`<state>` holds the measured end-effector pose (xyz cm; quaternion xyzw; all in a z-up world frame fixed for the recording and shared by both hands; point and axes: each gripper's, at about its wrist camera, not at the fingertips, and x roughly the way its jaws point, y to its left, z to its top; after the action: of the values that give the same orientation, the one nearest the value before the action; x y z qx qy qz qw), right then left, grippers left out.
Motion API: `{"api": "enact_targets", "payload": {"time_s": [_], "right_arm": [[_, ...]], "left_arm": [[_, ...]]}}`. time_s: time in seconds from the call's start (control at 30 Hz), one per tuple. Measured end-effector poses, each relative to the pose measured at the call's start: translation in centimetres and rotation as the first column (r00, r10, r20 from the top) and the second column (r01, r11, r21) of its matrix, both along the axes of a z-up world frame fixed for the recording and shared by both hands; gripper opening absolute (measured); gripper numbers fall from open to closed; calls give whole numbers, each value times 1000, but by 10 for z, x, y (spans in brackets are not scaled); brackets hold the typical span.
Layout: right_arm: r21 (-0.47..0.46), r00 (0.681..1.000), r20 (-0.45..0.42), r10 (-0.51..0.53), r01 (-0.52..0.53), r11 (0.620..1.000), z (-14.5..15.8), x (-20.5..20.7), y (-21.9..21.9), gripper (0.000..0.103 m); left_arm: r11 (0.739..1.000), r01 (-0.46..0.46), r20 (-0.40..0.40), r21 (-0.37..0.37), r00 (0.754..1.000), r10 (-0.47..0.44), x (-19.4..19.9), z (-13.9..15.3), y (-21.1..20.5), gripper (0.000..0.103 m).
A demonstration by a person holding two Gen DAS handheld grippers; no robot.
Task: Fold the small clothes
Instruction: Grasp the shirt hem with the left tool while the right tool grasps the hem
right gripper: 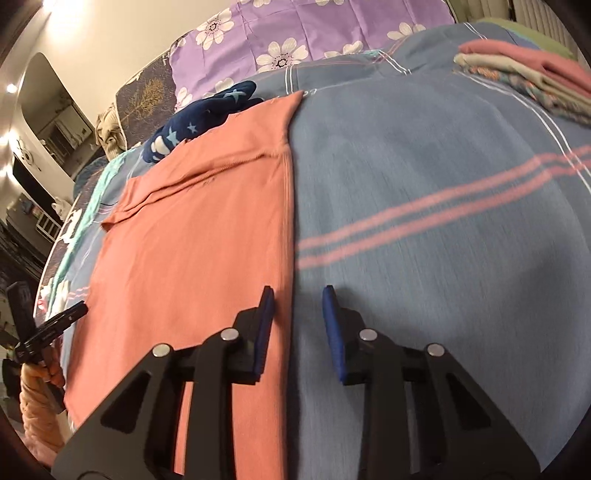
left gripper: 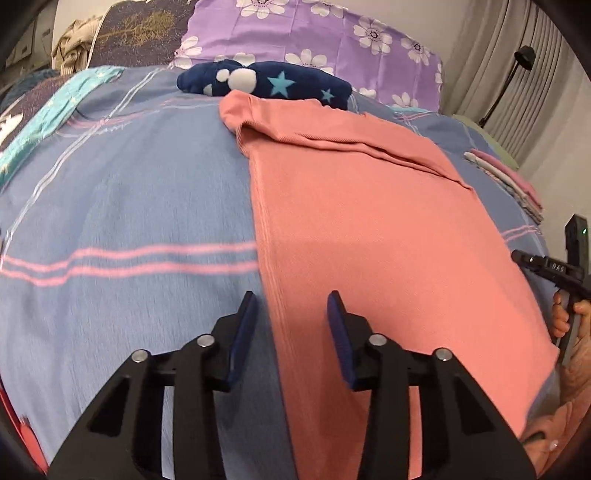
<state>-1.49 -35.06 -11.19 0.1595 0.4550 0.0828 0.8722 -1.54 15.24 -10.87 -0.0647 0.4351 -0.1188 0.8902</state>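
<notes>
On striped blue bedspread [left gripper: 122, 206]: salmon ribbed top [left gripper: 369, 229] lying flat, sleeves folded in; soft, light, limp; best pinched at side edges; left claw [left gripper: 291, 306] and right claw [right gripper: 297, 301] released, empty

A home bedroom: a bed spread with a blue-grey pink-striped cotton sheet [left gripper: 129, 206], a purple flower-print pillow [left gripper: 314, 33] ahead of the tool (against the wall), pleated grey curtains [left gripper: 517, 85] right.
</notes>
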Motion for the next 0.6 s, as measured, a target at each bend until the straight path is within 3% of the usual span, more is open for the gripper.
{"api": "enact_targets", "payload": {"time_s": [0.6], "right_arm": [[186, 996, 16, 92, -94, 978, -4, -122, -18, 28]], "left_arm": [[989, 81, -13, -124, 996, -83, -100, -5, -7, 38]]}}
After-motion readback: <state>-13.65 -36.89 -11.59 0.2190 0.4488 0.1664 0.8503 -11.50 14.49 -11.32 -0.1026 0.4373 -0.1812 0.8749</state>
